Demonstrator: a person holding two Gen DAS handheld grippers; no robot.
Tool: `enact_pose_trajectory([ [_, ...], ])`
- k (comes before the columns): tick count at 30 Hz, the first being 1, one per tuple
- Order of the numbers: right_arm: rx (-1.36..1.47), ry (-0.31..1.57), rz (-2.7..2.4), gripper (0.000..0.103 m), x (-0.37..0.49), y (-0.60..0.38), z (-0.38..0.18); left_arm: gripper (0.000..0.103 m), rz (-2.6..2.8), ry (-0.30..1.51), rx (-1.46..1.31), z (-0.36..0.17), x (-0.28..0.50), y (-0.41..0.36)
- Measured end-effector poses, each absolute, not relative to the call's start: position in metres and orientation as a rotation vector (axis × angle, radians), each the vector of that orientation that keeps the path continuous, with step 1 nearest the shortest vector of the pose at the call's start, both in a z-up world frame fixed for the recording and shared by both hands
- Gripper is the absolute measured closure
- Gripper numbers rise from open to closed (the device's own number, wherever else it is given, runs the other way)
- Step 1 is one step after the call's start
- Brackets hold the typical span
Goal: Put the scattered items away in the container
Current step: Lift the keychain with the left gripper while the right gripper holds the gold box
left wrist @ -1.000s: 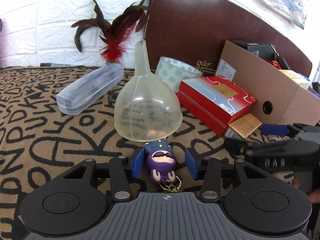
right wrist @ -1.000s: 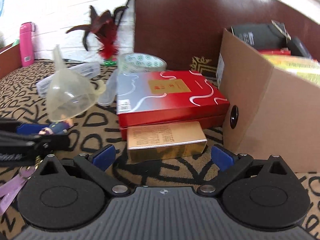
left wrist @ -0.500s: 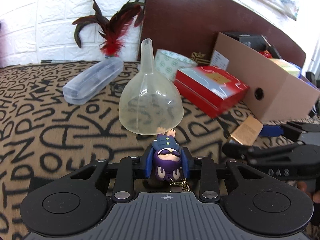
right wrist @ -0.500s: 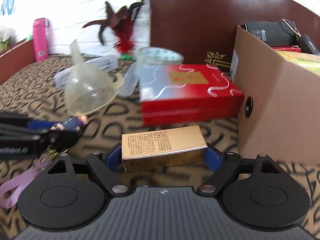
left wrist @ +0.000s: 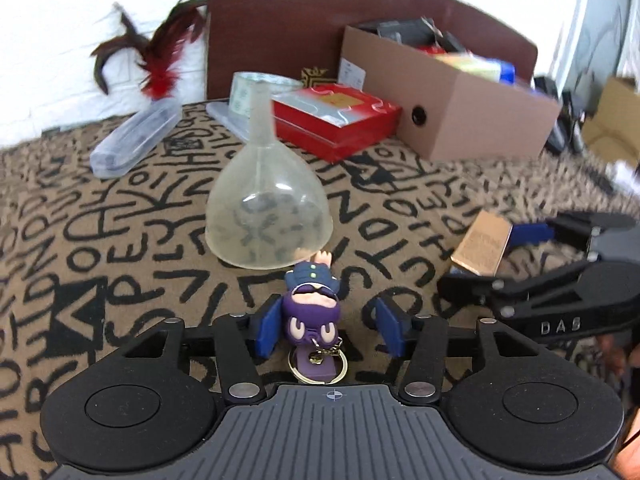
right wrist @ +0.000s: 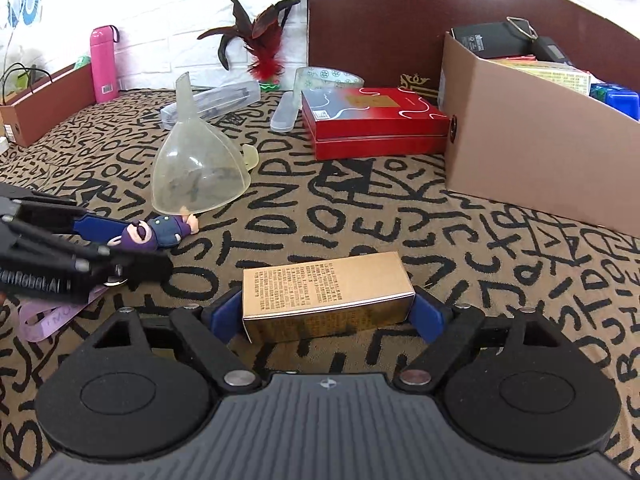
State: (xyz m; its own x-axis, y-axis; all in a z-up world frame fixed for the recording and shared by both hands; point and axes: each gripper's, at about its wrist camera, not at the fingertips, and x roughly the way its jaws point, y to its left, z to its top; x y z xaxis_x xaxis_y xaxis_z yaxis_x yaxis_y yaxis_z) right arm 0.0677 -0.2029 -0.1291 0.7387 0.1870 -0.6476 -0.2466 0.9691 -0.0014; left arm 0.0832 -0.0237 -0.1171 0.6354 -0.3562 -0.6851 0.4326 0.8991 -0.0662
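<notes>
**Gripping a gold box, loosening on a keychain**

Clamping the small gold box (right wrist: 326, 296) by its two ends, the right gripper (right wrist: 326, 314) holds it lengthwise between its blue pads, just above the letter-patterned cloth (right wrist: 360, 208). The left gripper (left wrist: 326, 330) has just been opening: the purple figure keychain (left wrist: 312, 312) lies between its pads, touching the left one, with a clear gap to the right one, so nothing is pinched. The figure's feet touch the rim of the upturned clear funnel (left wrist: 268, 216). Beyond that sit a red gift box (left wrist: 336, 120) and the open cardboard box (left wrist: 452, 108), which is already partly filled and well apart from both grippers.
</notes>
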Motion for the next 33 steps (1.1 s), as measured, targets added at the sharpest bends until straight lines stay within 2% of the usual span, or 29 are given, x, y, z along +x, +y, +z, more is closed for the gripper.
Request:
enact_pose_trajectory([
  [2,-0.091,0.698,0.23,0.015,0.069,-0.201,-0.129,0.072,-0.46,0.766,0.135,-0.115,0.084,-0.025],
  [5,-0.079,0.697,0.224,0.015,0.069,-0.202,-0.13,0.073,-0.52,0.817,0.028,-0.109,0.093,-0.014],
  [7,-0.07,0.697,0.224,0.015,0.067,-0.203,-0.13,0.073,-0.571,0.845,-0.142,-0.104,0.101,0.004],
  [11,-0.064,0.695,0.227,0.015,0.065,-0.206,-0.131,0.077,-0.629,0.805,-0.386,-0.093,0.101,0.029],
  [13,-0.063,0.694,0.228,0.015,0.065,-0.206,-0.131,0.068,-0.579,0.769,-0.512,-0.097,0.101,0.043],
  [14,-0.064,0.694,0.227,0.015,0.065,-0.205,-0.131,0.059,-0.529,0.776,-0.54,-0.1,0.103,0.048],
  [19,-0.064,0.69,0.224,0.015,0.064,-0.205,-0.132,0.058,-0.457,0.856,-0.489,-0.119,0.104,0.047],
  [20,-0.063,0.69,0.226,0.015,0.064,-0.205,-0.132,0.05,-0.469,0.84,-0.47,-0.117,0.099,0.045],
  [21,-0.062,0.689,0.228,0.015,0.064,-0.206,-0.132,0.038,-0.483,0.829,-0.452,-0.113,0.095,0.044],
  [23,-0.063,0.689,0.229,0.014,0.065,-0.206,-0.132,0.026,-0.506,0.808,-0.426,-0.108,0.089,0.041],
  [33,-0.067,0.682,0.23,0.012,0.065,-0.204,-0.134,0.016,-0.573,0.82,-0.161,-0.115,0.079,0.004],
])
